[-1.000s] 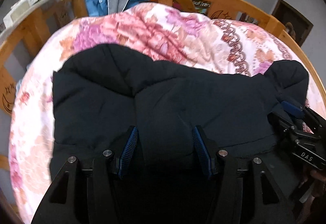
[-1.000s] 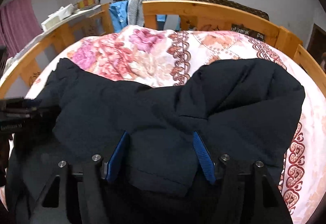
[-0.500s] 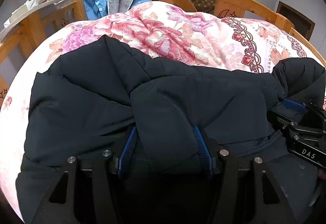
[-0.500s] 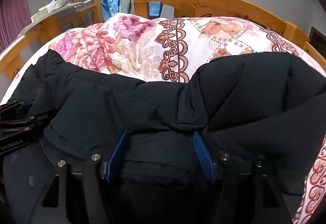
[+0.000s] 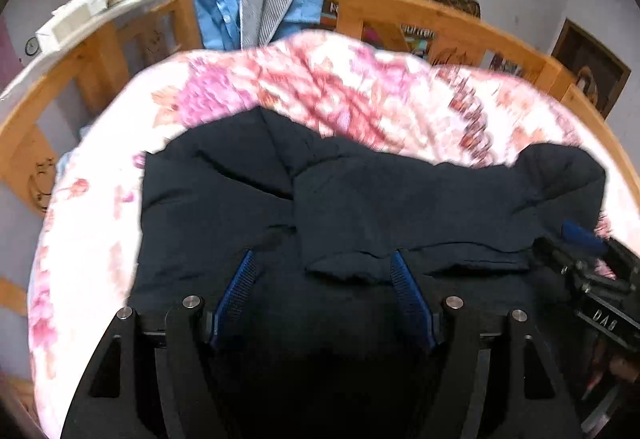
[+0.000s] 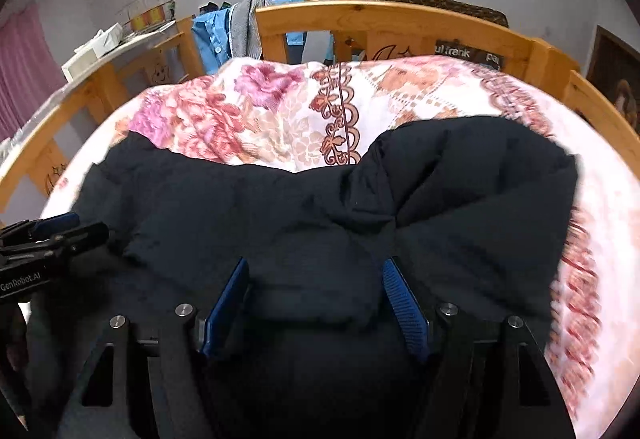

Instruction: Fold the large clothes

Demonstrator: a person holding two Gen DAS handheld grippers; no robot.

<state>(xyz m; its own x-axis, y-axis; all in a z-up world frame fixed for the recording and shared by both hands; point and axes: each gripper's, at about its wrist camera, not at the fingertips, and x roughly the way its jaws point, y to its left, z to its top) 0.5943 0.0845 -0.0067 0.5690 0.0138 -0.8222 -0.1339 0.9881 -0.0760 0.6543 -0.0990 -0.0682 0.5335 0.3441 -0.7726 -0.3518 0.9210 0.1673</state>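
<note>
While a dark padded jacket (image 5: 400, 199) is being spread across the flowered quilt (image 5: 328, 87) of a wooden-railed bed (image 6: 380, 15), its near folded edge is being straddled by both grippers. Seen from the left wrist, the left gripper (image 5: 324, 271) is being presented with its blue pads (image 5: 240, 287) fairly wide apart; its jaws have just been opening, and a flap of the jacket's hem is lying between them, though whether the pads are still pressing on it cannot be told. Seen from the right wrist, the right gripper (image 6: 314, 275) is being shown likewise spread, its jaws also having just been opening, with a bulge of jacket fabric sitting between the pads (image 6: 404, 303); contact cannot be judged there either. Each gripper is being caught at the edge of the other's view. A blue shirt (image 5: 216, 11) and a grey striped garment (image 5: 268, 3) are being displayed draped over the far rail.
</note>
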